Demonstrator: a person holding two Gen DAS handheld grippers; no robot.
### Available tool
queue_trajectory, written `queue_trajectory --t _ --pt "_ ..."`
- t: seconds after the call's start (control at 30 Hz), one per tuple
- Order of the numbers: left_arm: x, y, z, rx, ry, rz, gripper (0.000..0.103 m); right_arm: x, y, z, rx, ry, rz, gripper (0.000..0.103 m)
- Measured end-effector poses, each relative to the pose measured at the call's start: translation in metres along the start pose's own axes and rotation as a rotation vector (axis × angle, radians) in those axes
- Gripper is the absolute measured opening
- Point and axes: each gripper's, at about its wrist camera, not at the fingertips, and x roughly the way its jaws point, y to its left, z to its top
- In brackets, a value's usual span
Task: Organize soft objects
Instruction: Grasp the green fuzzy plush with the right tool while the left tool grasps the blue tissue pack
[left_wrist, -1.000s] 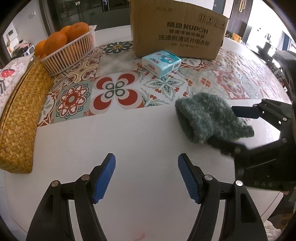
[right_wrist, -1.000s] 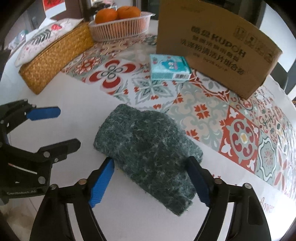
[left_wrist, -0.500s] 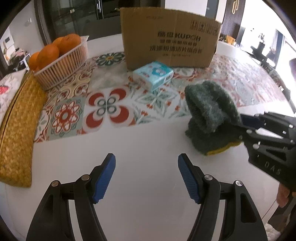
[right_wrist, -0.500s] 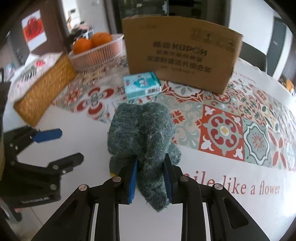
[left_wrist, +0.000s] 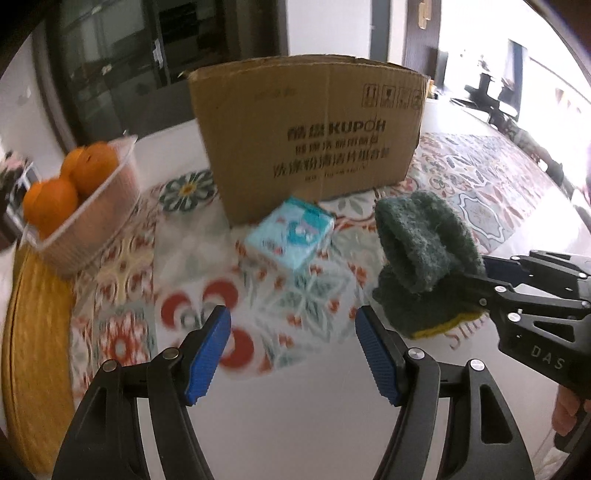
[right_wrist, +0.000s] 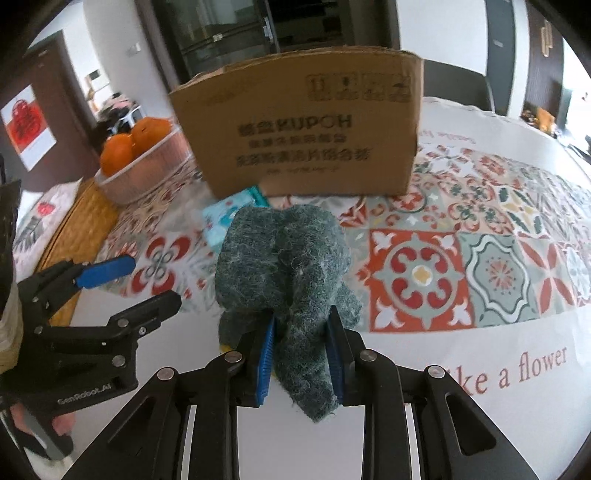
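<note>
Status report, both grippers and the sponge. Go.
Right gripper shut on green sponge, lifted. Left gripper open, empty. Tissue pack before cardboard box.

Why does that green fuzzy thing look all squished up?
The right tool is pinching the green scrubbing sponge, so it is folded and bulging above the fingers, its yellow underside peeking out. Nothing looks spilled or broken.

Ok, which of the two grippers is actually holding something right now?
The right gripper: its blue pads are squeezed shut on the dark green scouring sponge. The left gripper stands open with nothing between its fingers.
</note>
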Motion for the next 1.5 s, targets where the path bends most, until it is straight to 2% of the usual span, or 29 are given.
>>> queue_trajectory --t 0.1,0.47,0.53,0.8,0.9,1.13,1.2,1.5 --pt "0.012 0.003 0.013 0.055 0.001 -0.030 0.070 0.004 -0.001 0.008 0.012 -0.013 -0.046 0.027" --pt "0.052 0.009 0.045 0.218 0.031 -0.062 0.069 0.026 -0.005 0.030 0.104 0.004 -0.073 0.027" --pt "0.057 0.008 0.048 0.234 0.037 -0.083 0.069 0.031 -0.006 0.031 0.116 0.017 -0.077 0.027" --pt "0.078 0.002 0.048 0.280 0.049 -0.069 0.069 0.046 -0.010 0.030 0.129 0.053 -0.092 0.027" --pt "0.085 0.003 0.047 0.282 0.049 -0.058 0.065 0.048 -0.008 0.031 0.122 0.053 -0.098 0.027" --pt "0.089 0.007 0.047 0.228 0.038 -0.065 0.058 0.051 -0.006 0.034 0.115 0.050 -0.093 0.027" --pt "0.085 0.011 0.045 0.187 0.027 -0.063 0.058 0.049 -0.008 0.031 0.119 0.047 -0.085 0.027" --pt "0.039 0.018 0.029 0.007 -0.054 -0.037 0.057 0.030 -0.024 0.021 0.116 0.018 -0.028 0.027"
